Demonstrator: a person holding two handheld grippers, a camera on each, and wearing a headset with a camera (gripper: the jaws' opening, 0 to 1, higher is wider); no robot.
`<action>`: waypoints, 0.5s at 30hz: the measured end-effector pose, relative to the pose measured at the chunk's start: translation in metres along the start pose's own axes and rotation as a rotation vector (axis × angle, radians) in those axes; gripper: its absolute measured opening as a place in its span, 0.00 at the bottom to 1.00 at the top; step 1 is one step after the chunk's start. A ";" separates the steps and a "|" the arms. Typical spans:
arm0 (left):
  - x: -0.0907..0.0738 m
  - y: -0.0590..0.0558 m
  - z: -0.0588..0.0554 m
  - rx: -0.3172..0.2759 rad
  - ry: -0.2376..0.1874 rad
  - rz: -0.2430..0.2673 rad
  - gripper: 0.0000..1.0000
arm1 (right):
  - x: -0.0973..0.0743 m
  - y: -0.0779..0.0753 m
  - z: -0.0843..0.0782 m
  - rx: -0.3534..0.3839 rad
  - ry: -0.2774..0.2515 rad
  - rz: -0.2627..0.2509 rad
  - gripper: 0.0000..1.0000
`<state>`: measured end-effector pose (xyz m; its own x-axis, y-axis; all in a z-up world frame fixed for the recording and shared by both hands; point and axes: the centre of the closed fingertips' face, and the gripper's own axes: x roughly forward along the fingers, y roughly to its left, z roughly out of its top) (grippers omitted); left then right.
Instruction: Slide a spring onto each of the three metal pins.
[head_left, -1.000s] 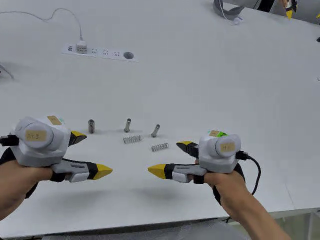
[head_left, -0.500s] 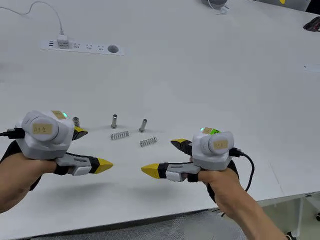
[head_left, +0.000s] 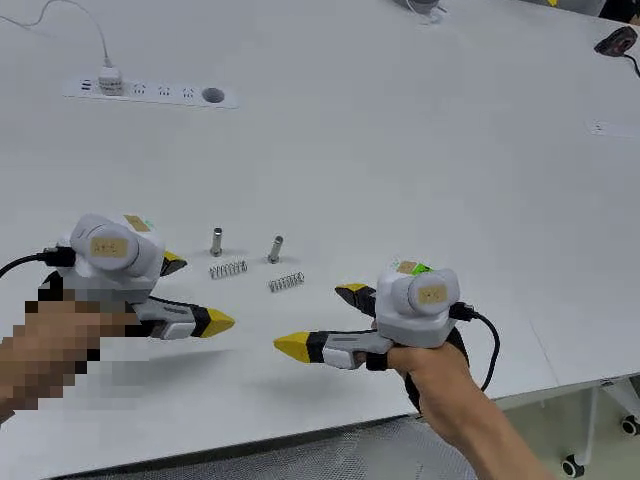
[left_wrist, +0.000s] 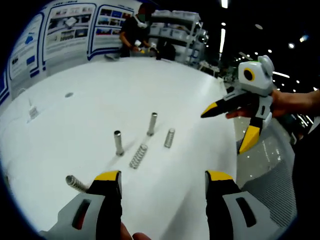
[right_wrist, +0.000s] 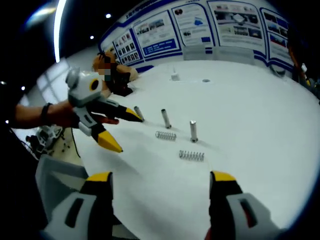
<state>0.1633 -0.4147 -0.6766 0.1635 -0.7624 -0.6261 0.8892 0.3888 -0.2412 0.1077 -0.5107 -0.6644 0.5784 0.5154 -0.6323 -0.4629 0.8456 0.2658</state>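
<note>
L gripper (head_left: 200, 291), R gripper (head_left: 314, 318), wide open, empty

The left gripper (head_left: 198, 292) hides the third pin (left_wrist: 75, 183) from the head view.

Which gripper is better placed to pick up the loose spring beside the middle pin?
Left. The open left gripper has that spring just ahead of its fingers; the right gripper is farther away.
</note>
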 end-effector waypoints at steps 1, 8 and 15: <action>0.001 0.001 0.001 -0.006 -0.003 0.003 0.68 | 0.000 -0.001 0.000 0.001 0.000 -0.001 0.81; 0.016 0.011 0.007 -0.021 -0.015 0.020 0.61 | -0.003 -0.004 0.000 0.013 -0.001 -0.007 0.80; 0.033 0.020 0.008 -0.035 -0.013 0.041 0.50 | -0.008 -0.010 -0.001 0.032 -0.008 -0.024 0.79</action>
<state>0.1899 -0.4364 -0.6965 0.2055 -0.7517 -0.6267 0.8661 0.4378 -0.2412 0.1065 -0.5232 -0.6630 0.5950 0.4956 -0.6328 -0.4271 0.8619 0.2733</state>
